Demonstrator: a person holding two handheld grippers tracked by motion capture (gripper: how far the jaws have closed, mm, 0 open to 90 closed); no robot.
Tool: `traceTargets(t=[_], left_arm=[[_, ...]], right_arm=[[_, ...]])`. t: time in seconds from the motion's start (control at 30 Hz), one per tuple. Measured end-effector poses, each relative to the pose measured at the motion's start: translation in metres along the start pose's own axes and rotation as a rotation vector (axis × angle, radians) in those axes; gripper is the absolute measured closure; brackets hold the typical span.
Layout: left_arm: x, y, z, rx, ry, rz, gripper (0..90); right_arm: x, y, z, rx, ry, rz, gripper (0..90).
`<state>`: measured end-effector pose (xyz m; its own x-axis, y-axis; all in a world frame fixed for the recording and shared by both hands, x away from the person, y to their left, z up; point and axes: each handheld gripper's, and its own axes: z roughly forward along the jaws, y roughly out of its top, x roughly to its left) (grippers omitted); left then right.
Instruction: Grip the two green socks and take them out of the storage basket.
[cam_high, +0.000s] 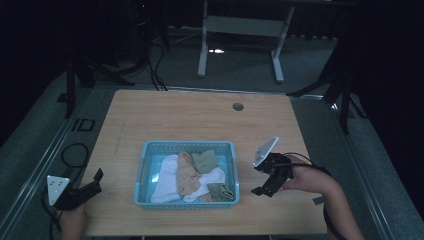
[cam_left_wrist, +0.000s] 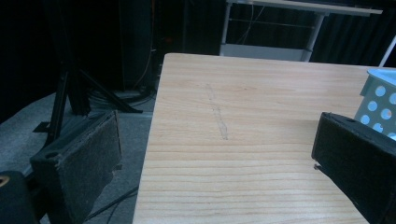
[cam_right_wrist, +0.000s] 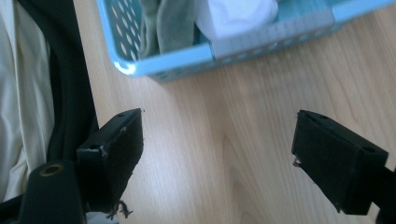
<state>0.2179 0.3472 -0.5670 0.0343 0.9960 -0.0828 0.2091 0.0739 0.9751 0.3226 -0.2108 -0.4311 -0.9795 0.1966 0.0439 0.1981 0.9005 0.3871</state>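
A light blue perforated basket (cam_high: 144, 172) sits at the middle front of the wooden table (cam_high: 200, 115). It holds a white cloth (cam_high: 165, 182), a tan cloth (cam_high: 186, 175) and olive-green socks (cam_high: 206, 161). My left gripper (cam_high: 92, 182) hovers at the table's front left corner, jaws open and empty, left of the basket (cam_left_wrist: 378, 100). My right gripper (cam_high: 262, 187) is just right of the basket, tilted down over bare wood, jaws wide open with nothing between them. The right gripper view shows the basket's corner (cam_right_wrist: 187, 53) with a green sock (cam_right_wrist: 163, 23) and white cloth (cam_right_wrist: 233, 16) inside.
A round cable hole (cam_high: 238, 106) lies near the table's far edge. Beyond the table stand a white desk frame (cam_high: 240, 30) and dark stands on grey floor. A faint scratch mark (cam_left_wrist: 219, 116) runs along the wood on the left side.
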Motion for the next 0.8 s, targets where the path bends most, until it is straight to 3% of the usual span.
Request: traceTargets(t=[0.2, 0.43, 0.8], left_arm=[[0.0, 0.0, 0.0, -0.001, 0.0, 0.0, 1.4], [0.0, 0.0, 0.0, -0.003, -0.002, 0.001, 1.4], [0.0, 0.0, 0.0, -0.002, -0.005, 0.003, 1.5]], right_arm=[[0.002, 0.017, 0.002, -0.015, 0.011, -0.029, 18.7], [0.007, 0.033, 0.009, 0.011, 0.039, -0.082, 21.5], [0.011, 0.058, 0.026, 0.019, 0.07, -0.088, 23.9]])
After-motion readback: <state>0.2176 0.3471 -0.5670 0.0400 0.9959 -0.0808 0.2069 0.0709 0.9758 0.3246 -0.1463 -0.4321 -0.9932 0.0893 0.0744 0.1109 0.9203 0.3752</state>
